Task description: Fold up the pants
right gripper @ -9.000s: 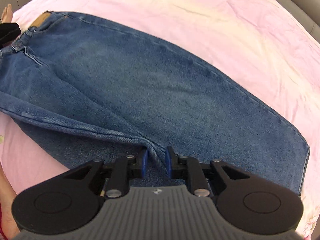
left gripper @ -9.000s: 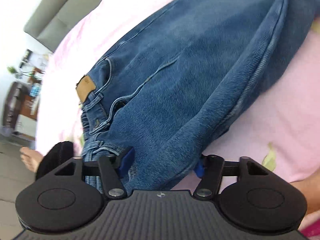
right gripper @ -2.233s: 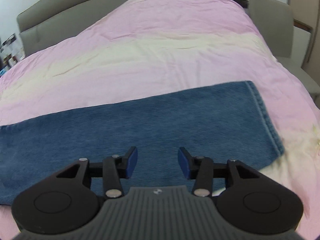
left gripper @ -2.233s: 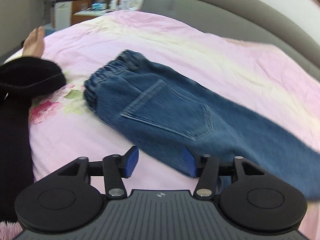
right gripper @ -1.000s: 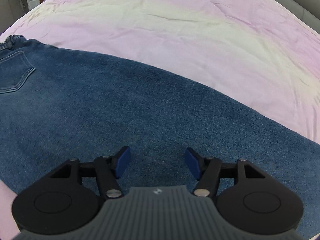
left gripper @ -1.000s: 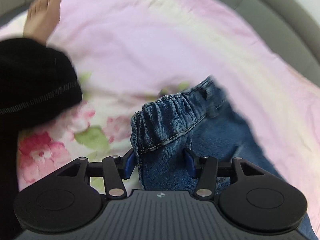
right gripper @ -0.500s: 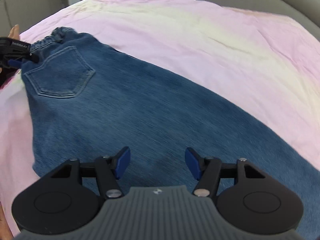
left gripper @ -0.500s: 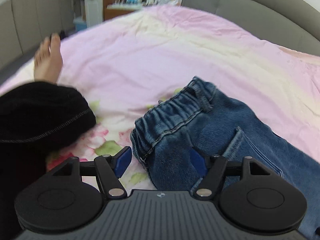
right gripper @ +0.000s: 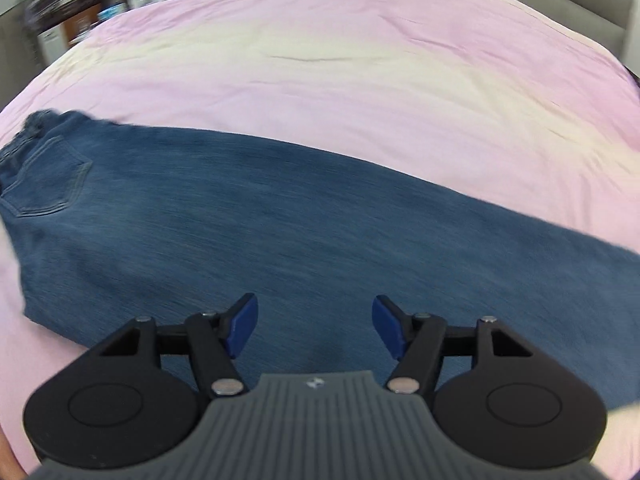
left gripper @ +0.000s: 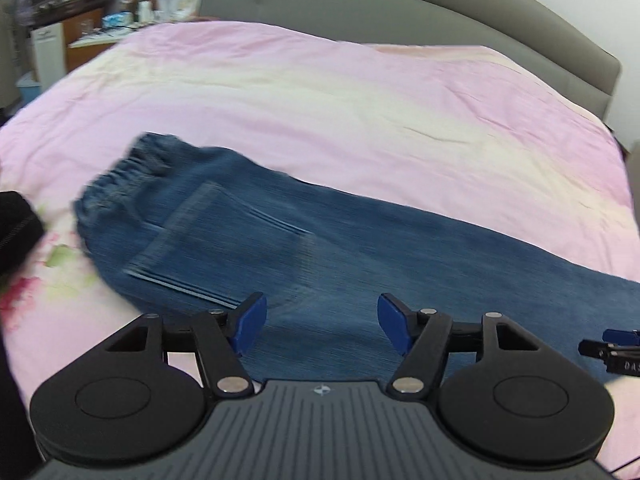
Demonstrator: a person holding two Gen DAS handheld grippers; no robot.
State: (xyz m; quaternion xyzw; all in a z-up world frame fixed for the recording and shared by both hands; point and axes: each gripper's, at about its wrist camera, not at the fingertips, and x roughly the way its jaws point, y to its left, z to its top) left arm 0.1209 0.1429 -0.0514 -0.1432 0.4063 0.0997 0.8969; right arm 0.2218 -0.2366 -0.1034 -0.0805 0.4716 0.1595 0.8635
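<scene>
Denim pants [left gripper: 328, 240] are laid flat across a pink bedspread [left gripper: 340, 100], folded lengthwise so that one leg is stacked on the other. In the left wrist view, a dark sleeve [left gripper: 16, 220] is seen at the far left edge, beside a floral patch of the bedding. Next to it the elasticated waistband [left gripper: 124, 176] is found, gathered and slightly blurred, with a back pocket [left gripper: 216, 244] facing up just to its right. From there the leg is run diagonally toward the lower right. The left gripper [left gripper: 319, 322] is held above the seat area with its blue pads [left gripper: 250, 322] spread wide and nothing between them. At the right edge of that view, the tip of the right gripper [left gripper: 612, 346] is glimpsed.

In the right wrist view, the waistband [right gripper: 28, 128] and pocket [right gripper: 48, 182] are placed at the far left, and the leg [right gripper: 360, 232] is stretched rightward out of frame. The right gripper [right gripper: 314, 326] is poised over the mid-leg, its pads [right gripper: 386, 326] likewise parted and empty. A grey headboard [left gripper: 400, 12] is noted behind the bed, and cluttered furniture [left gripper: 72, 20] at the upper left.
</scene>
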